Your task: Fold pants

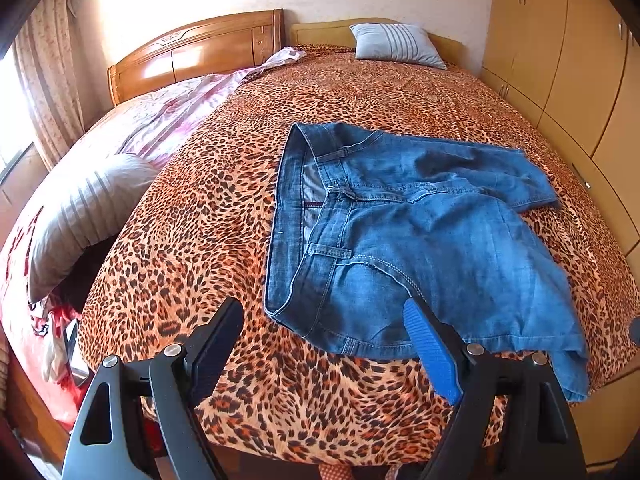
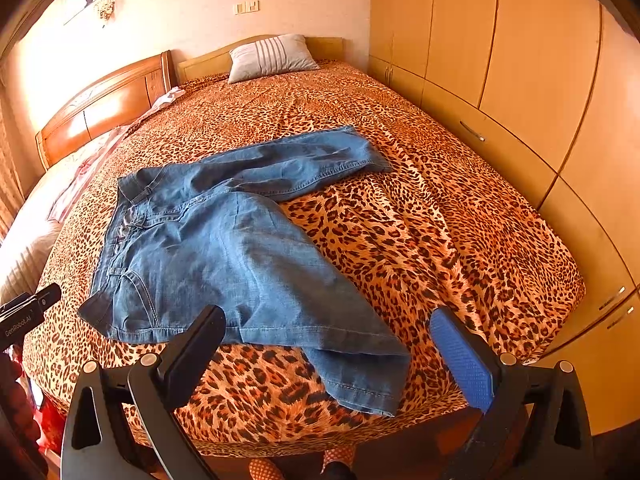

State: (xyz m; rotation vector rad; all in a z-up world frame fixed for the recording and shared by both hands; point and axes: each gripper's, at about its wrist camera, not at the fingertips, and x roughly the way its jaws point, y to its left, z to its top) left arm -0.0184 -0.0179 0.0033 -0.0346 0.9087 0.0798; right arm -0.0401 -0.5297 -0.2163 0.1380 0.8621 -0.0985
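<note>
The jeans (image 1: 420, 240) lie spread on the leopard-print bed (image 1: 200, 220), waistband toward nine o'clock and the two legs splayed toward three, the nearer leg's hem drooping over the bed's front edge. Both tools hang just short of that edge. The left gripper (image 1: 324, 344) has its jaws wide apart and holds nothing, its blue finger over the near hip of the jeans. The right gripper (image 2: 332, 344) is likewise spread and empty, framing the hanging hem.

The legs are not lined up: the far one angles off toward one o'clock. Folded as they lie, the halves would likely land crooked, with a twisted seat. The dangling hem is another risk; a pull on the waistband alone could drag the whole pair off the bed. A pinch too deep may catch the bedspread with the denim, and the loose cover would bunch up underneath.

Around them: a striped pillow (image 2: 272, 58) at twelve o'clock by the headboard (image 1: 192, 52), well apart; a grey pillow (image 1: 88, 216) at nine; pink bedding (image 1: 180, 108) beyond it; wardrobes (image 2: 520, 80) along the right. None crowds the jeans. Something flat, perhaps a phone, lies at the left edge.
</note>
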